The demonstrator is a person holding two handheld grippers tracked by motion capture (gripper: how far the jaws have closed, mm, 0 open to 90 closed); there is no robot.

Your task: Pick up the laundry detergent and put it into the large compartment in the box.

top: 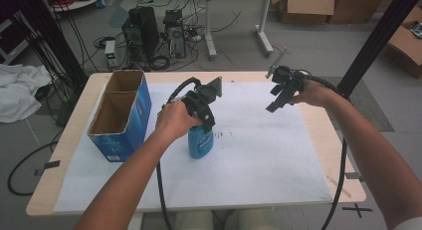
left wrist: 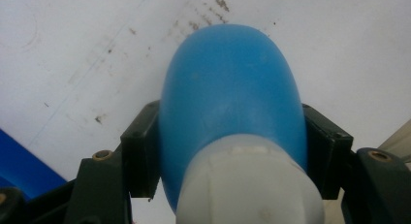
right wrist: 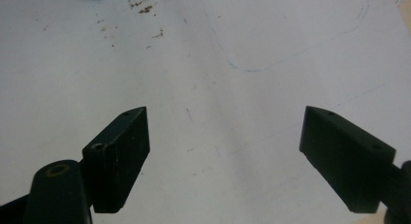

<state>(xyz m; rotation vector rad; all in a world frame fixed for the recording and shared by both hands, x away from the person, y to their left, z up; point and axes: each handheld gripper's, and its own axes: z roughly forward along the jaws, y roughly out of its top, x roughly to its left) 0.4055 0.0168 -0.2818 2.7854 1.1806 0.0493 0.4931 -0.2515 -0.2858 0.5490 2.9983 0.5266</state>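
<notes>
Left gripper view | blue bottle (left wrist: 232,98) | rounded, smooth body | white cap

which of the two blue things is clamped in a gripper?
The blue bottle with the white cap, standing on the white sheet: the left gripper is shut on it. The blue cardboard box beside it stands open-topped and untouched.

There is 1 blue bottle (top: 201,143) with a white cap in the middle of the high view. There is 1 blue cardboard box (top: 121,115) at the left, and it has 2 open parts inside. There are 2 black grippers: the left gripper (top: 203,121) in the middle and the right gripper (top: 279,101) at the upper right. 1 white paper sheet (top: 259,160) covers 1 wooden table (top: 328,140).
</notes>
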